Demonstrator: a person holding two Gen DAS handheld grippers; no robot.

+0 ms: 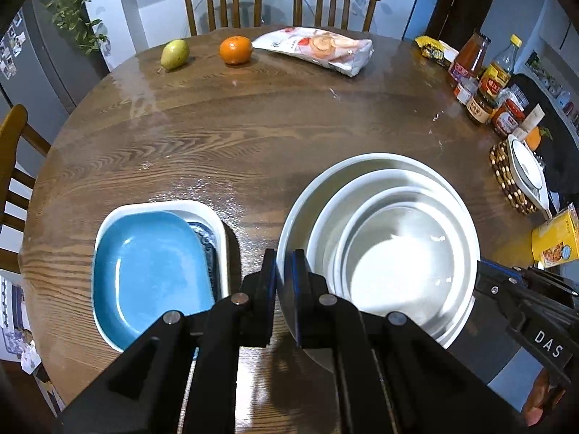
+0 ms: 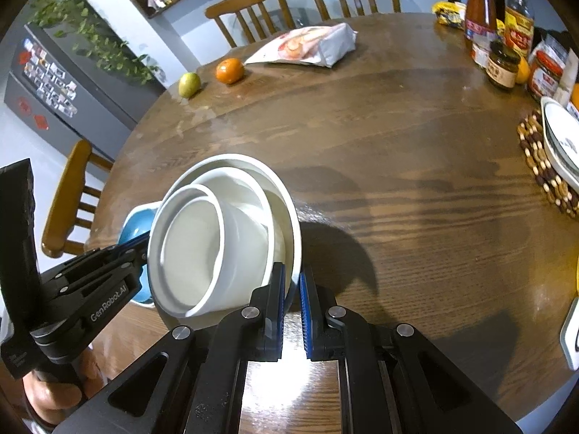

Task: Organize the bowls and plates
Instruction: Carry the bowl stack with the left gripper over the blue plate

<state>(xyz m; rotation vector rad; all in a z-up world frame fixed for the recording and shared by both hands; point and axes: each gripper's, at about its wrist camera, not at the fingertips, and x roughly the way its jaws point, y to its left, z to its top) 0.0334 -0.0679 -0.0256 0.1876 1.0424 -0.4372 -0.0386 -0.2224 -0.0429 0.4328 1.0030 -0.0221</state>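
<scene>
So that the nested stack of white ceramic bowls is carried level, opposite rims are pinched tight by the left gripper and right gripper, above the round wooden table.

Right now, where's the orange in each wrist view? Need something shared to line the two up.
Left wrist: the orange sits at top centre-left on the table's far edge, between the green pear on its left and the snack bag on its right.
Right wrist: the orange is upper left, again between pear and bag.
Shared landmark: the stack of white bowls that both grippers clamp by the rim.
</scene>
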